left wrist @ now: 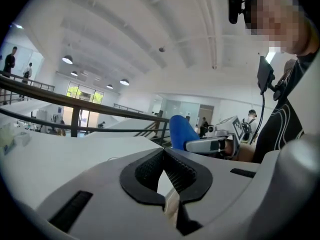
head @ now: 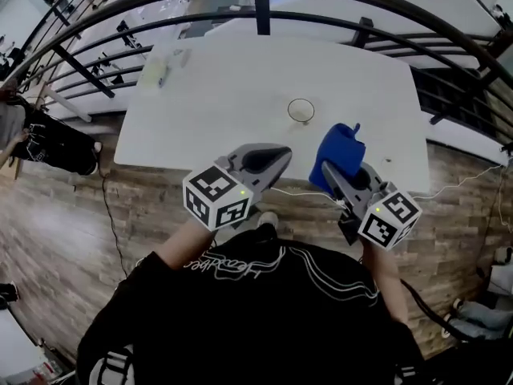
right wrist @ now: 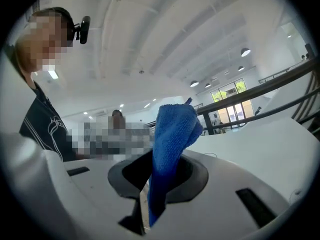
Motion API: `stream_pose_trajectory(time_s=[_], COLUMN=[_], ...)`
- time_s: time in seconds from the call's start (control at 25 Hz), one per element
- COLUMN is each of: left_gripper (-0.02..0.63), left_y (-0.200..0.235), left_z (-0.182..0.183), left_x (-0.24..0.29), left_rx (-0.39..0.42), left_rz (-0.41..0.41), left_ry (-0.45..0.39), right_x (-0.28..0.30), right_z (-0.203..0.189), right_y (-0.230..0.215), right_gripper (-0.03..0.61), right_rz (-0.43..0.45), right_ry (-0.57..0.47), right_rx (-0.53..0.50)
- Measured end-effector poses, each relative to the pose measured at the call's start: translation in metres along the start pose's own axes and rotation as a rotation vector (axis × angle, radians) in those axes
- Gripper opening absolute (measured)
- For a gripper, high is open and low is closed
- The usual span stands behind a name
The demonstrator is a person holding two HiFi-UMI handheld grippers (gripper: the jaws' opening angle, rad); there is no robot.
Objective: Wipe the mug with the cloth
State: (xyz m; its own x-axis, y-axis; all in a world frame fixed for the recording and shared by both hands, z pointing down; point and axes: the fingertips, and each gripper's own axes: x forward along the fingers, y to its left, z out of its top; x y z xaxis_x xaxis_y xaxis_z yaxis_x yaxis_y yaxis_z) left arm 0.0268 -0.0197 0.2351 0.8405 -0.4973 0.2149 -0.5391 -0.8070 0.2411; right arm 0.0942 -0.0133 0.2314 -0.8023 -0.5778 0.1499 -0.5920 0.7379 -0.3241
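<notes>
Left gripper (head: 276, 157): jaws pressed together, nothing between them. It hangs over the near edge of the table (head: 216, 95).

Mug (head: 301, 111): upright on the table, about 1 o'clock from the left tips, clear of both grippers. Only the rim shows from above; handle too small to make out.

Right gripper (head: 333, 173): jaws clamped on the blue cloth (head: 341, 149). The cloth bunches up past the fingertips, with a loose corner poking out at 12 o'clock. The mug sits at 11 o'clock from the cloth, near but not touching.
</notes>
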Motion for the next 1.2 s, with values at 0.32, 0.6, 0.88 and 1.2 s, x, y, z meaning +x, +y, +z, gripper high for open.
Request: stream_pose_trajectory(time_s=[0.32,0.6,0.88,1.2], left_gripper=[0.008,0.008,0.008,0.008], left_y=[-0.046,-0.073,-0.072,-0.073], left_z=[0.015,0.025,0.028,0.023], left_x=[-0.012,-0.011,-0.013,-0.018], left_rx=[0.015,0.038,0.031,0.012], left_rz=[-0.006,-0.016,-0.012,0.003], left_ry=[-0.017,-0.020,-0.020,-0.023], right_x=[-0.027,-0.043,-0.042,-0.048], right_z=[0.001,0.006,0.011,0.007], right_y=[0.025,0.036,0.039,0.045], right_gripper=[0.054,0.054,0.054,0.054], right_rz=[0.001,-0.004,-0.001,-0.004], right_ry=[-0.002,0.007,0.009,0.010], right_rx=[0.007,-0.013,-0.012,-0.013])
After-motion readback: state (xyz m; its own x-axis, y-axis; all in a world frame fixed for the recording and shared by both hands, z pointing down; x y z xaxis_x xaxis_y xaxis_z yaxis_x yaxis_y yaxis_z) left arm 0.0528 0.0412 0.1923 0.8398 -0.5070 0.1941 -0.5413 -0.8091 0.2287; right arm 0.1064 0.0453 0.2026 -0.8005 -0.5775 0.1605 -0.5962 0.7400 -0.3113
